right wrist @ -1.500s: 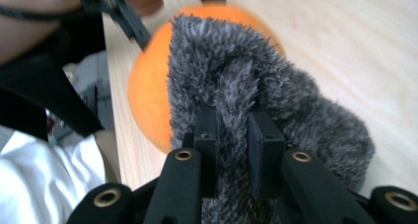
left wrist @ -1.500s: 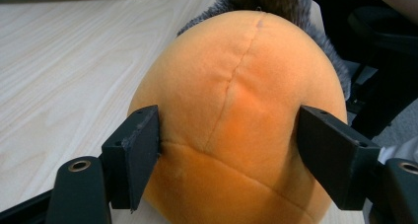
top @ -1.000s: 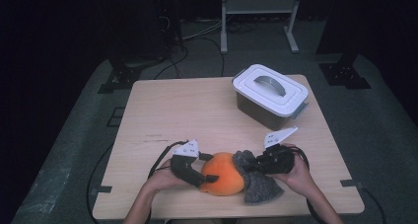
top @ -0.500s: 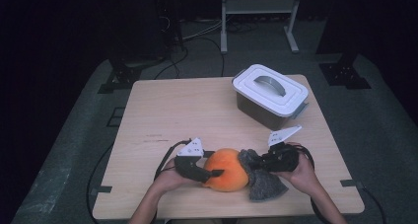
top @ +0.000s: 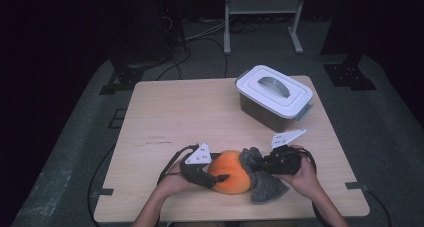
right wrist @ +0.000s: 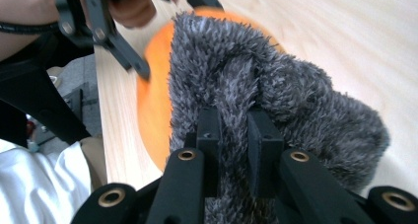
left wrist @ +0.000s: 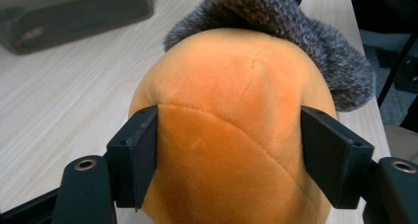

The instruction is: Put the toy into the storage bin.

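Since a second ago, left gripper fingers tighter around orange plush.

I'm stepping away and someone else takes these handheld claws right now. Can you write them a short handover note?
Left claw: jaws on either side of the orange plush ball, pads against its sides; they have just been opening slightly.
Right claw: shut on a fold of the grey furry cloth.
Ball and cloth sit at the near edge of the table; the cloth lies against the ball's right side.
Lidded white container stands closed at the far right, untouched.
Left to do: probably finish working the cloth against the ball.
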A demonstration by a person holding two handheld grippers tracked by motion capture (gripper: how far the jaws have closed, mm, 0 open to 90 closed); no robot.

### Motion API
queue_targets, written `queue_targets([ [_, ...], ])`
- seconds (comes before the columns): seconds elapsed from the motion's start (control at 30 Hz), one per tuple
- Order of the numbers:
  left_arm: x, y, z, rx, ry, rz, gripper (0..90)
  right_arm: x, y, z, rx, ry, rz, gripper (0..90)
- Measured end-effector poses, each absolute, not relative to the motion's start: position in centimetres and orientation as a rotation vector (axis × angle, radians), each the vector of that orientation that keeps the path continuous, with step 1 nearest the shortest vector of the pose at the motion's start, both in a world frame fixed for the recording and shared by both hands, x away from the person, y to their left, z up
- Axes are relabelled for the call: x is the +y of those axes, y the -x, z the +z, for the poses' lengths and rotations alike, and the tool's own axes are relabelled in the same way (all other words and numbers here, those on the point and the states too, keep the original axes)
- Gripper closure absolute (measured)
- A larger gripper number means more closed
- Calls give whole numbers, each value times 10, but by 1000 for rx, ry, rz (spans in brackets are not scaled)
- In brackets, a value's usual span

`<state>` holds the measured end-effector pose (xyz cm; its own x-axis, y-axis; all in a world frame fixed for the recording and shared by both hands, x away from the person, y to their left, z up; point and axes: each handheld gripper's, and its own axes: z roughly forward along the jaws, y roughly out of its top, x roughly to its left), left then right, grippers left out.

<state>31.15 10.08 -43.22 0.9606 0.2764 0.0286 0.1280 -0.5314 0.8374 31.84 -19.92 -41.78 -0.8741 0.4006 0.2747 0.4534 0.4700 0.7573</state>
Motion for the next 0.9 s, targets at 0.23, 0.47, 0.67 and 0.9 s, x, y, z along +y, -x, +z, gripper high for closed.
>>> queue_targets([
  [0.23, 103, -312, -429, 291, -2131, 188, 292, -213, -325, -432, -2623, 843, -1301, 778],
  [0.47, 96, -306, -419, 260, -2135, 223, 344, -206, -311, -403, -2635, 764, -1455, 777],
  [0.67, 97, -306, -415, 255, -2122, 209, 358, -190, -307, -402, -2667, 711, -1431, 773],
  [0.9, 100, -307, -412, 271, -2112, 215, 361, -201, -312, -416, -2666, 766, -1352, 777],
])
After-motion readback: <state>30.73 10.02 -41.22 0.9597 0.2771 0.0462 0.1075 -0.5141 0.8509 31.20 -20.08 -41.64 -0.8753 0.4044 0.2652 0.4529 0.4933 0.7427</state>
